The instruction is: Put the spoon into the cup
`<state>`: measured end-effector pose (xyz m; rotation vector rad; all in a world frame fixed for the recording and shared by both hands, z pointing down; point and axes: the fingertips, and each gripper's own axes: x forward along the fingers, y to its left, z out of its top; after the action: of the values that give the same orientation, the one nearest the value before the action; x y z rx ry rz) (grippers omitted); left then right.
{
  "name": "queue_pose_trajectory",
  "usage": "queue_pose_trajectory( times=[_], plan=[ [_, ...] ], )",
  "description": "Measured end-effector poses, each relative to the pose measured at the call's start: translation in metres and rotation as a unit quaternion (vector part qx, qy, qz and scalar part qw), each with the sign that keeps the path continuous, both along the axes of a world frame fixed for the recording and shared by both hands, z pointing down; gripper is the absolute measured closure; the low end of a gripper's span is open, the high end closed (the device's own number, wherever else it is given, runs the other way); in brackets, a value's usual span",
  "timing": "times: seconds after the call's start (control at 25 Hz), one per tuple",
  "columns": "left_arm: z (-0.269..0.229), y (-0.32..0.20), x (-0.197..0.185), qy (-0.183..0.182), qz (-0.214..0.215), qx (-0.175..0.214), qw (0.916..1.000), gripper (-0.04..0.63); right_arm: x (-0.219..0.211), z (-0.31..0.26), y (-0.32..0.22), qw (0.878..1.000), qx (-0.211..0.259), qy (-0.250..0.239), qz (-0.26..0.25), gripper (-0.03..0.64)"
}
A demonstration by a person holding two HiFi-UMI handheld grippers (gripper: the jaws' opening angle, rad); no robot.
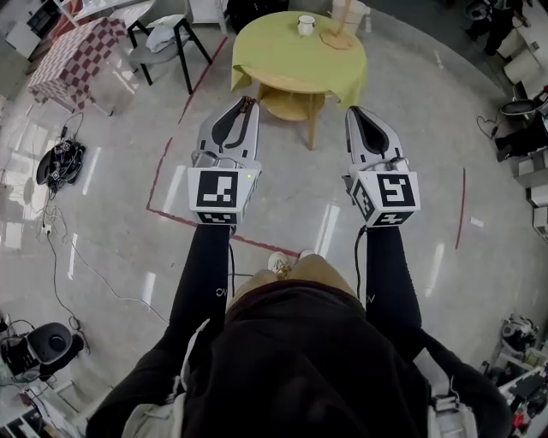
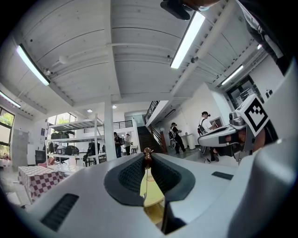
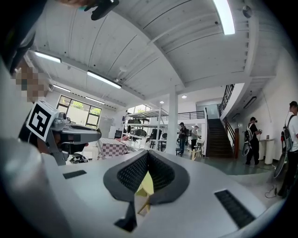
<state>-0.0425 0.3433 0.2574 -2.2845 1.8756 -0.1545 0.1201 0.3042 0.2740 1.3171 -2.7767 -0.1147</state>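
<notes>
In the head view, the left gripper (image 1: pixel 242 103) and right gripper (image 1: pixel 355 111) pointed level toward a yellow-covered table (image 1: pixel 274 47), where the cup (image 1: pixel 306 26) stood well apart from them. In the left gripper view, the jaws were nearly closed, pinching a thin brown spoon (image 2: pixel 147 152) at their tips. In the right gripper view, the jaws met, empty.

Head cam: high, looking steeply down, left tool (image 1: pixel 246 103) and right tool (image 1: pixel 354 111) close below, yellow worktop (image 1: pixel 274 43) farther ahead. Tool cams: one on each tool, level along its jaws, right up close, facing the hall. Each catches the other tool at its frame edge. All three share the worktop, seen through the jaw gaps.
</notes>
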Motion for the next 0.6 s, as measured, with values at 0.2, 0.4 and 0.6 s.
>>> queue_pose_trajectory(
  times=[0.2, 0.4, 0.6],
  plan=[
    [-0.002, -0.017, 0.002, 0.001, 0.007, -0.002, 1.0, 0.545, -0.002, -0.004, -0.015, 1.0, 0.001, 0.001, 0.001, 0.591],
    [0.003, -0.041, -0.009, 0.009, 0.007, -0.002, 0.9999, 0.545, -0.011, 0.002, -0.041, 1.0, -0.001, -0.001, 0.006, 0.591],
    [0.01, -0.078, -0.013, 0.009, 0.006, -0.008, 0.9999, 0.545, -0.017, 0.005, -0.083, 1.0, -0.001, -0.013, 0.007, 0.591]
  ],
)
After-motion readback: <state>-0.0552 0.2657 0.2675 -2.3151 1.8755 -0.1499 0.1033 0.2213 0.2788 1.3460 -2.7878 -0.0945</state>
